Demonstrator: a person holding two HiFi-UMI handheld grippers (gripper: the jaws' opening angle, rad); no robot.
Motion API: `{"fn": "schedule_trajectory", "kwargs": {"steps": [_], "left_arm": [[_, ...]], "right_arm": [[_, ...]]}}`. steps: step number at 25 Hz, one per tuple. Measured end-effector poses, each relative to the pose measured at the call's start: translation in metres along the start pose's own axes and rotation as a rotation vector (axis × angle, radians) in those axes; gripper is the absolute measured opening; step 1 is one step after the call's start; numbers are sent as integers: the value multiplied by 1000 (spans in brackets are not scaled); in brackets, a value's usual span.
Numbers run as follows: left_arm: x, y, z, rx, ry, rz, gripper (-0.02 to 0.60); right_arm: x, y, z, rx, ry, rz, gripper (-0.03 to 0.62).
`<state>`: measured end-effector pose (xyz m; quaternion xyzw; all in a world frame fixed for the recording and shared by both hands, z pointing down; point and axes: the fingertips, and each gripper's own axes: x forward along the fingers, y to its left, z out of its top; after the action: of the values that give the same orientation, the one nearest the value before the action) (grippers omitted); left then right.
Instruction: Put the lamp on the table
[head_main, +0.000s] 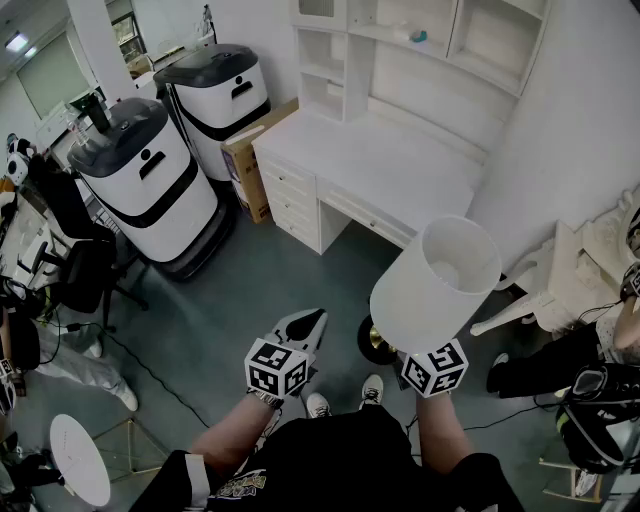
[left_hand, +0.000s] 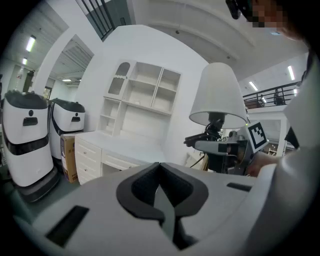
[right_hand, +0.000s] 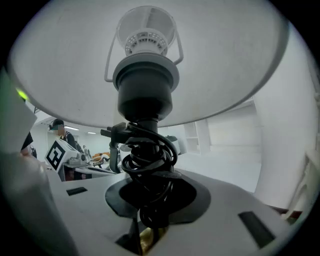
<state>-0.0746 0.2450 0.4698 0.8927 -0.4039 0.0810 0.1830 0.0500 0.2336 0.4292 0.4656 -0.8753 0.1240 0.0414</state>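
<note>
My right gripper (right_hand: 147, 220) is shut on the lamp's dark stem (right_hand: 145, 100), where a black cord (right_hand: 150, 160) is coiled around it. The white shade (head_main: 435, 285) stands tilted above that gripper, with the brass-and-black base (head_main: 376, 340) below, held over the floor. From the left gripper view the lamp (left_hand: 217, 95) hangs at the right in the other gripper. My left gripper (head_main: 300, 328) is beside it on the left, shut with nothing in it (left_hand: 162, 197). The white desk (head_main: 380, 160) lies ahead against the wall, its top bare.
A white shelf hutch (head_main: 400, 50) rises at the back of the desk. Two white-and-black machines (head_main: 150, 180) and a cardboard box (head_main: 245, 150) stand left of it. A white chair (head_main: 560, 270) is at the right, a black office chair (head_main: 80, 260) and a round white stool (head_main: 80, 460) at the left.
</note>
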Motion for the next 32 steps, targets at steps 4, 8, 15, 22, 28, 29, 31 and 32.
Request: {"fn": "schedule_trajectory", "kwargs": {"steps": [4, 8, 15, 22, 28, 29, 31, 32], "left_arm": [[2, 2, 1, 1, 1, -4, 7], [3, 4, -1, 1, 1, -4, 7], [6, 9, -4, -7, 12, -7, 6], [11, 18, -4, -9, 12, -4, 7], [14, 21, -1, -7, 13, -11, 8], [13, 22, 0, -6, 14, -11, 8], [14, 25, 2, -5, 13, -10, 7], [14, 27, 3, -5, 13, -8, 8]], "right_arm": [[4, -1, 2, 0, -4, -2, 112], [7, -2, 0, 4, -5, 0, 112], [13, -4, -3, 16, 0, 2, 112], [23, -6, -4, 16, 5, 8, 112], [29, -8, 0, 8, 8, 5, 112], [30, -8, 1, 7, 7, 4, 112], [34, -9, 3, 8, 4, 4, 112], [36, -10, 4, 8, 3, 4, 112]]}}
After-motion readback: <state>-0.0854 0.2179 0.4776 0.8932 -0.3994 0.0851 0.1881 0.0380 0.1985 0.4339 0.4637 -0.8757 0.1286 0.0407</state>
